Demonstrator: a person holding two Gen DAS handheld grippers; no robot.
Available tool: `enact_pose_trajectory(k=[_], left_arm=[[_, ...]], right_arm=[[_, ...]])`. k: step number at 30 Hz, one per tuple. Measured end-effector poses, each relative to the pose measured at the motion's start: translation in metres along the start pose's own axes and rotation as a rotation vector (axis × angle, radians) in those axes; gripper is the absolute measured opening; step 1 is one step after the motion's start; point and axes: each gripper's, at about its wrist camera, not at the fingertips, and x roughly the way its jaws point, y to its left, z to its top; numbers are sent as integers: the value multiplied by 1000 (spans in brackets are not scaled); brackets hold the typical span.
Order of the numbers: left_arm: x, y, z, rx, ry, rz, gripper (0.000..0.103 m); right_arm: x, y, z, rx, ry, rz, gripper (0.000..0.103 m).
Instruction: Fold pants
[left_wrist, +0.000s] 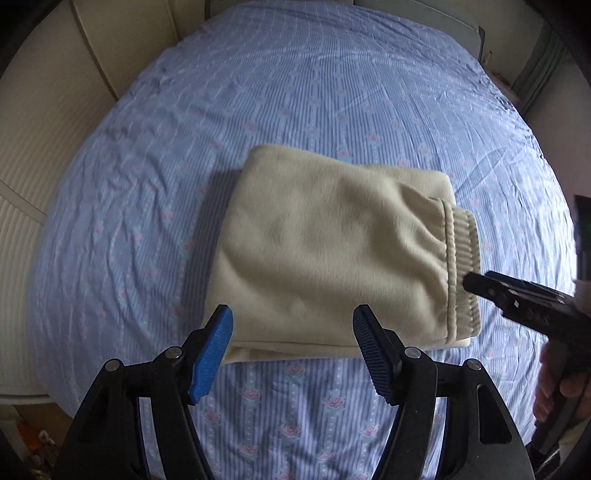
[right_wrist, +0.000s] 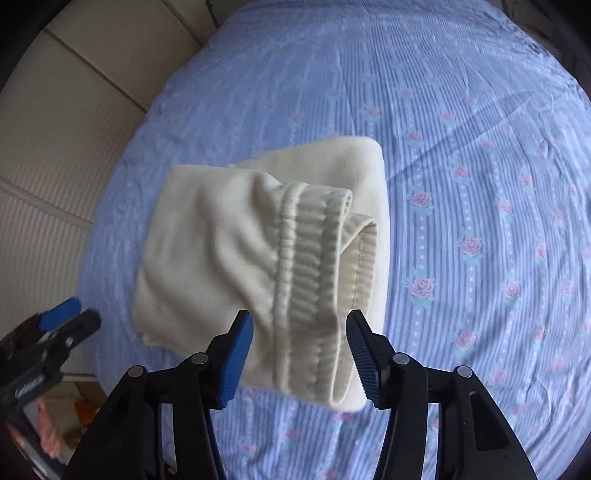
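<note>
Cream fleece pants (left_wrist: 325, 251) lie folded into a compact square on the blue flowered bed sheet (left_wrist: 258, 92). Their ribbed waistband (left_wrist: 463, 269) sits on top along the right edge. My left gripper (left_wrist: 291, 350) is open and empty, just above the near edge of the pants. My right gripper (right_wrist: 299, 350) is open and empty, with its jaws standing either side of the near end of the waistband (right_wrist: 314, 266), not closed on it. The pants (right_wrist: 207, 251) fill the middle of the right wrist view. The right gripper also shows in the left wrist view (left_wrist: 476, 286), at the waistband.
The bed sheet (right_wrist: 480, 184) spreads wide around the pants. Cream ribbed cupboard panels (left_wrist: 37, 155) stand along the left of the bed. The left gripper (right_wrist: 70, 317) shows at the lower left of the right wrist view. Floor clutter (right_wrist: 81, 410) lies beside the bed.
</note>
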Motion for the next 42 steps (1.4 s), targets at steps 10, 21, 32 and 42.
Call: enact_pose_trajectory(k=[10,21,32,42], left_arm=[[4,8,3,-52,1,-47,67],[-5,6,4,-28,-15,-30,67],[-2,5,-6,-28,0,-11,68],[7,25,-36,-58,55,28,70]], right_arm=[[-9,23,20,32,-42,148,29],[0,10,29,81,-33,69,7],[11,-24,17,179,-11,-8,48],[-30,-27,-50,275,-91,-62,70]])
